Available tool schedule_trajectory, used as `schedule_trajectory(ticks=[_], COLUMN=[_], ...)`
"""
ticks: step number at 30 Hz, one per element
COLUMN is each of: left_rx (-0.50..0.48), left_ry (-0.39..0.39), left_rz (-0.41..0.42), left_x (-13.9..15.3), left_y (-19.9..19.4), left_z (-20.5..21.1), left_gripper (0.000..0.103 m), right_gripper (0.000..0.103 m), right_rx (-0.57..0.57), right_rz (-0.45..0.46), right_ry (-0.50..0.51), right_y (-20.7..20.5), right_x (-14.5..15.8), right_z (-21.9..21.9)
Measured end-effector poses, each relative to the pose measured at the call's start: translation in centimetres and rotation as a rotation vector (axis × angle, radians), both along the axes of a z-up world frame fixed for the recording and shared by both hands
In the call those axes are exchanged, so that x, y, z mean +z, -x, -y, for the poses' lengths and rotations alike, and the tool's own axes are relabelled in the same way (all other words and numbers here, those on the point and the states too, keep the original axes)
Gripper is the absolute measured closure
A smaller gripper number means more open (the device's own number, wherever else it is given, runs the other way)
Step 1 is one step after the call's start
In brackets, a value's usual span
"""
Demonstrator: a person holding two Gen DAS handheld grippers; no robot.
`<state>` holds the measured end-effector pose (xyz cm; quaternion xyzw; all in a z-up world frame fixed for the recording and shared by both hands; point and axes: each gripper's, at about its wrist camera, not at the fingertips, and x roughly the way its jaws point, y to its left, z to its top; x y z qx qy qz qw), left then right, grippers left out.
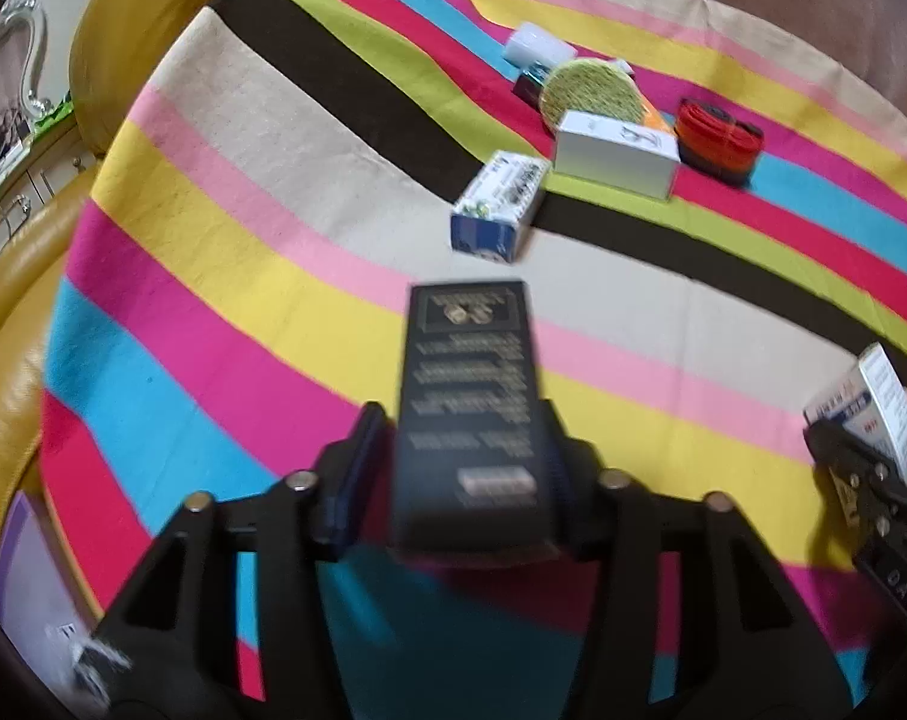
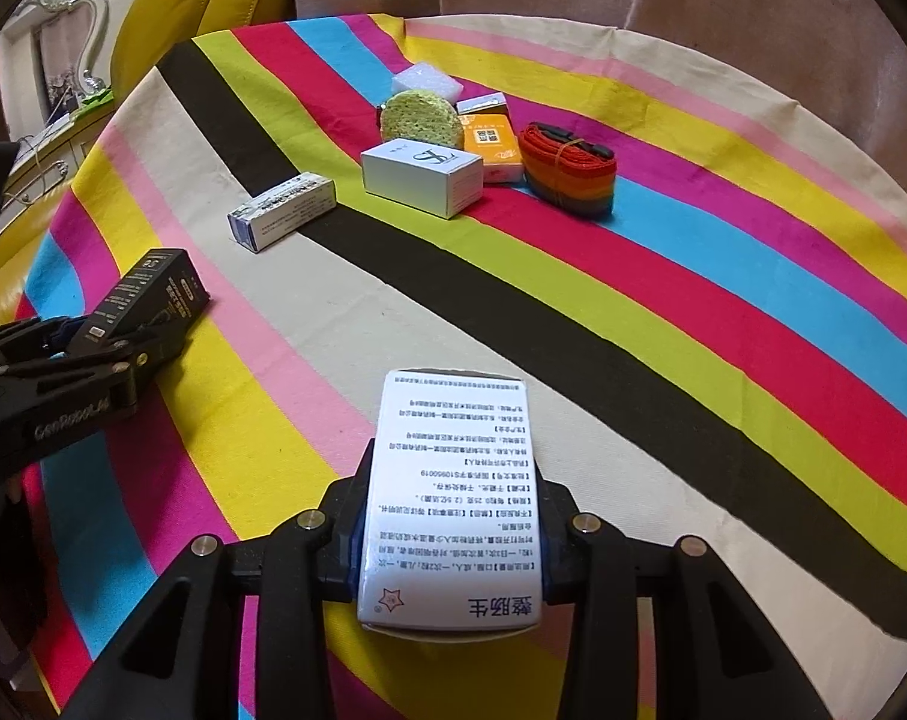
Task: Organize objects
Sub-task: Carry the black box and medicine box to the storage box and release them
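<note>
My left gripper [image 1: 460, 423] is shut on a black box [image 1: 468, 408] with gold print, which it holds tilted above the striped cloth [image 1: 225, 312]. The right wrist view shows that gripper [image 2: 123, 339] and black box [image 2: 147, 297] at the left. My right gripper [image 2: 453, 480] is shut on a white medicine box [image 2: 453, 498] with printed text; its pads press on both long sides. That box [image 1: 876, 402] and gripper [image 1: 855, 462] show at the left wrist view's right edge. A blue-and-white box [image 2: 282, 210] lies alone on the cloth.
At the far side sit a white box [image 2: 420, 177], a green round sponge [image 2: 420, 117], an orange box [image 2: 492, 147], a rainbow strap roll [image 2: 567, 171] and a white foam block [image 2: 426, 81]. Yellow leather chairs [image 1: 129, 30] stand to the left, beyond the round table's edge.
</note>
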<state>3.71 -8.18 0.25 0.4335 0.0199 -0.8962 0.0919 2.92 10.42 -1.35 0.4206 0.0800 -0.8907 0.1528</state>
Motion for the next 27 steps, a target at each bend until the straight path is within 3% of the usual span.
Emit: schedule_trajectory(ticks=[2, 8, 15, 20, 27], left_rx=[-0.008, -0.061, -0.066, -0.040, 0.006], left_ry=[-0.029, -0.059, -0.160, -0.165, -0.103], left_rz=[0.029, -0.041, -0.075, -0.094, -0.086], left_x=[0.3, 1.4, 1.4, 1.8, 2.2], left_y=[-1.1, -6.4, -11.0, -14.0, -17.1], left_z=[-1.0, -4.7, -3.2, -1.4, 0.5], left_gripper=[0.060, 0.060, 0.060, 0.060, 0.060], right_gripper=[0.063, 0.063, 0.063, 0.063, 0.063], right_rx=[-0.018, -0.024, 0.021, 0.085, 0.204], right_rz=[0.010, 0.012, -0.026, -0.036, -0.053], right_ry=[0.016, 0.047, 0.078, 0.088, 0.062], right_y=[-0.7, -4.1, -7.0, -8.9, -11.3], right_x=[0.2, 1.2, 2.9, 3.8, 4.4], right_z=[-0.3, 0.0, 0.7, 2.5, 6.8])
